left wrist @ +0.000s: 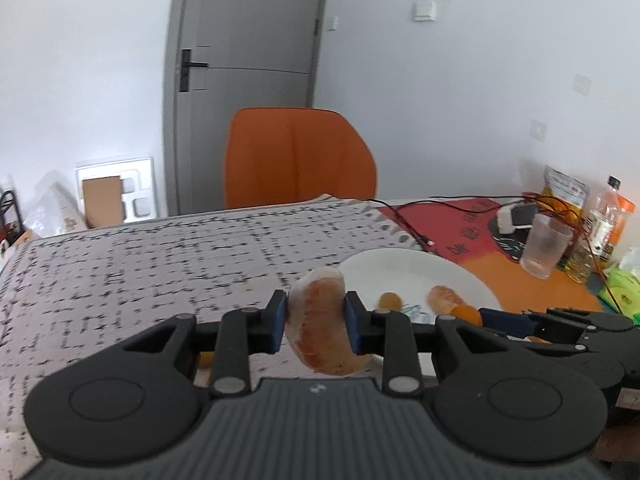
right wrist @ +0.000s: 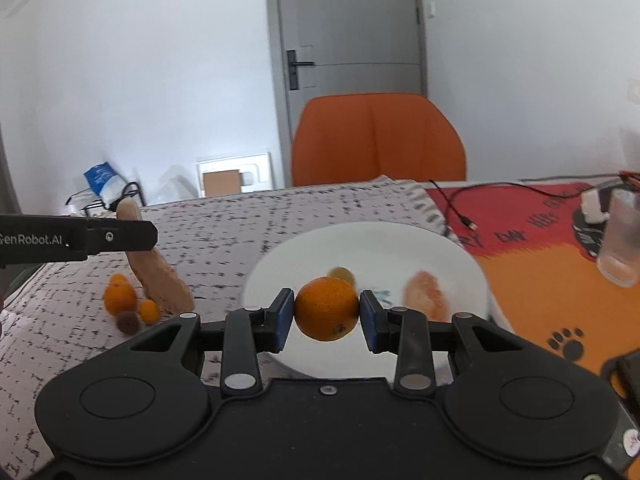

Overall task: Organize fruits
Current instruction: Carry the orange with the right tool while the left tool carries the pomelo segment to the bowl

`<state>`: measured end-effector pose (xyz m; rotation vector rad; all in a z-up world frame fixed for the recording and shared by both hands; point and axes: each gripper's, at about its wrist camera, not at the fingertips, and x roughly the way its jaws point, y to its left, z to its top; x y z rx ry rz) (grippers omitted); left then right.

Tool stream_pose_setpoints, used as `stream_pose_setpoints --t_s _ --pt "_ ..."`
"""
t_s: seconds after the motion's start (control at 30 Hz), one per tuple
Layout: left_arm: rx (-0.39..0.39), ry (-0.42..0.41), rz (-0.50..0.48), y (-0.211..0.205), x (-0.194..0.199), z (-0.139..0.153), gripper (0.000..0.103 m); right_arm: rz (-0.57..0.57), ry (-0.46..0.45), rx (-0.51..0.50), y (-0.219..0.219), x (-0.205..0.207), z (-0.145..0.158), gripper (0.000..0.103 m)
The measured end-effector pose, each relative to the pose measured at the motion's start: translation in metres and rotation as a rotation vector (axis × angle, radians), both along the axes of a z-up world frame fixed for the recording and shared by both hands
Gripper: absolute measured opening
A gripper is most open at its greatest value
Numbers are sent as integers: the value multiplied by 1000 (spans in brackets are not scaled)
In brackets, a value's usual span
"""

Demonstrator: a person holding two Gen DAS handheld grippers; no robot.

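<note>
While both grippers carry fruit toward the white plate [right wrist: 460, 256] | left gripper [left wrist: 316, 316] clamped on a pomelo segment [left wrist: 320, 328] beside the rim | right gripper [right wrist: 326, 310] clamped on an orange [right wrist: 326, 308] above the plate | next: lower, release.

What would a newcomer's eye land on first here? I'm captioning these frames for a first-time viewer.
Most striking: each gripper clamps a fruit, the left gripper a long pale orange piece, the right gripper a round orange over the white plate. Behind the table stands a bright orange chair.
</note>
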<state>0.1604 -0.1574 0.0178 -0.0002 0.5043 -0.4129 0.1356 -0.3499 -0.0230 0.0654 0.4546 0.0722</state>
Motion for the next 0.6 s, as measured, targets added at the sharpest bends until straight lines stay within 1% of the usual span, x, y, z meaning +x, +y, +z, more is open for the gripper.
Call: stream_pose_setpoints --t_s 0.17,0.3,0.6 --pt "0 9 -58 -23 4 -3 29 -32 14 6 -15 1 -8 34" --pt "-4 29 -95 -37 7 -6 29 -52 21 32 -27 1 -13 36" --pt "32 84 -118 -62 24 -22 29 -91 3 57 -46 -9 -16 36"
